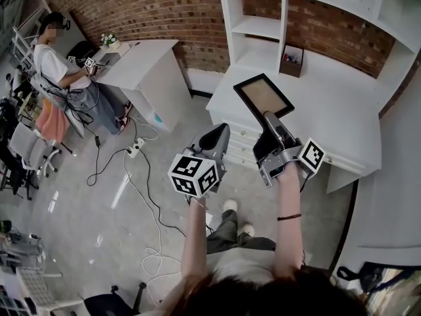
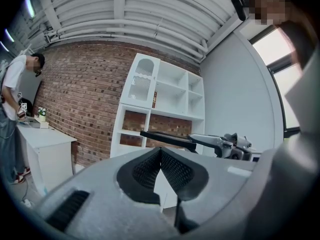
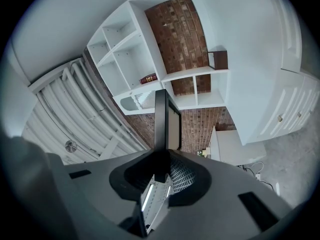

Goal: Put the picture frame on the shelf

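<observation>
A black picture frame (image 1: pixel 263 96) with a tan inside hangs in the air over the front of the white desk top (image 1: pixel 335 110) of the shelf unit. My right gripper (image 1: pixel 271 118) is shut on its near edge. In the right gripper view the frame (image 3: pixel 161 124) stands edge-on between the pads. My left gripper (image 1: pixel 220 132) is to the left of the frame, lower and apart from it, shut with nothing in it. The left gripper view shows its pads (image 2: pixel 176 170) meeting, with the frame (image 2: pixel 167 138) beyond them. White shelf compartments (image 1: pixel 258 26) rise at the back against a brick wall.
A small brown box (image 1: pixel 291 61) with pens stands on the desk top near the shelves. Drawers (image 1: pixel 240 143) face me below the desk edge. To the left another person (image 1: pixel 59 68) sits at a second white desk (image 1: pixel 148 64). Cables and a power strip (image 1: pixel 135 149) lie on the floor.
</observation>
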Demonstrator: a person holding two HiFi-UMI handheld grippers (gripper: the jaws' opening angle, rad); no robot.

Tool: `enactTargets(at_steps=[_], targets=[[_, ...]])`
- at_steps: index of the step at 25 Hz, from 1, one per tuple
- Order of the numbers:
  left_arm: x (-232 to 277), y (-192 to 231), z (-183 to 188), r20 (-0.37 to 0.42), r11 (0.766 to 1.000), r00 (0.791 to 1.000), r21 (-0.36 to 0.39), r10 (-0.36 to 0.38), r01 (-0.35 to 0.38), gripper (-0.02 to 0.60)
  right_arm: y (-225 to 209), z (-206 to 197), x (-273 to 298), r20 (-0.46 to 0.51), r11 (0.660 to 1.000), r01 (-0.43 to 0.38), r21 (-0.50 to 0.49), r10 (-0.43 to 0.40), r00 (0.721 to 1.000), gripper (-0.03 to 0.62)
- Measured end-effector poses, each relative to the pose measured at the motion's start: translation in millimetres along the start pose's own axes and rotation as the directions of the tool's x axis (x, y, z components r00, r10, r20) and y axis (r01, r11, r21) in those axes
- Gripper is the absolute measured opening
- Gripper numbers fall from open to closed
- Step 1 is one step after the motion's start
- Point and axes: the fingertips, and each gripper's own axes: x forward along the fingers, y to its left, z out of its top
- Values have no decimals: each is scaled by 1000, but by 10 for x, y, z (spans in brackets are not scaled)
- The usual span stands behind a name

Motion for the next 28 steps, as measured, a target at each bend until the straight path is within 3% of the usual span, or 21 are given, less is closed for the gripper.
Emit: enactTargets(at_steps=[15,28], targets=[[504,530,96,16,1000,999,4,-30,30,11,-313,243,539,27,1000,5,5,-5,1000,71],[1215,931,187,0,995,995,-3,-103,103,11,-622,580,1103,68,999,32,17,-33,997,71]])
